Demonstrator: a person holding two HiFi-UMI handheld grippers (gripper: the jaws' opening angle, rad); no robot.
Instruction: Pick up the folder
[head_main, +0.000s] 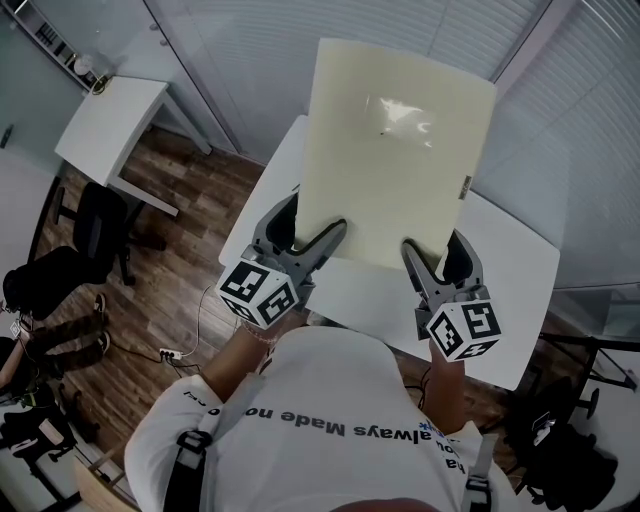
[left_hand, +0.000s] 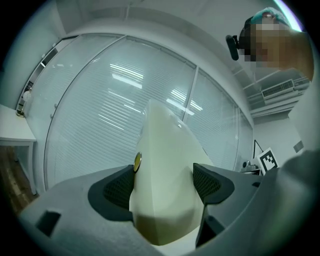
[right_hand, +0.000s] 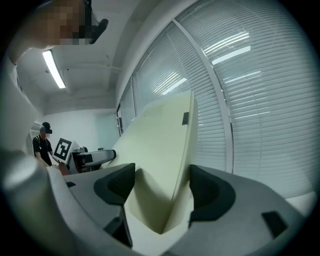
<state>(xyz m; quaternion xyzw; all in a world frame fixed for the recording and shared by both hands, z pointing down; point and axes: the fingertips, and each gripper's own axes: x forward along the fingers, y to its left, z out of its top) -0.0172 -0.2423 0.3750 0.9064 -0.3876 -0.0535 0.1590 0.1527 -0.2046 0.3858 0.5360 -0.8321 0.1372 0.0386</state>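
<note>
A large cream folder (head_main: 395, 150) is held up off the white table (head_main: 520, 290), standing nearly upright in front of me. My left gripper (head_main: 312, 232) is shut on its lower left edge and my right gripper (head_main: 432, 250) is shut on its lower right edge. In the left gripper view the folder (left_hand: 165, 180) fills the gap between the dark pads (left_hand: 119, 189), with a small brass stud (left_hand: 137, 160) on its side. In the right gripper view the folder (right_hand: 160, 165) rises between the jaws toward the blinds, and the left gripper (right_hand: 92, 157) shows beyond it.
A second white table (head_main: 105, 125) stands at the far left with a black office chair (head_main: 95, 235) beside it. Glass walls with blinds run behind the table. A power strip and cables lie on the wood floor (head_main: 175, 345). Another person (right_hand: 44, 142) stands far off.
</note>
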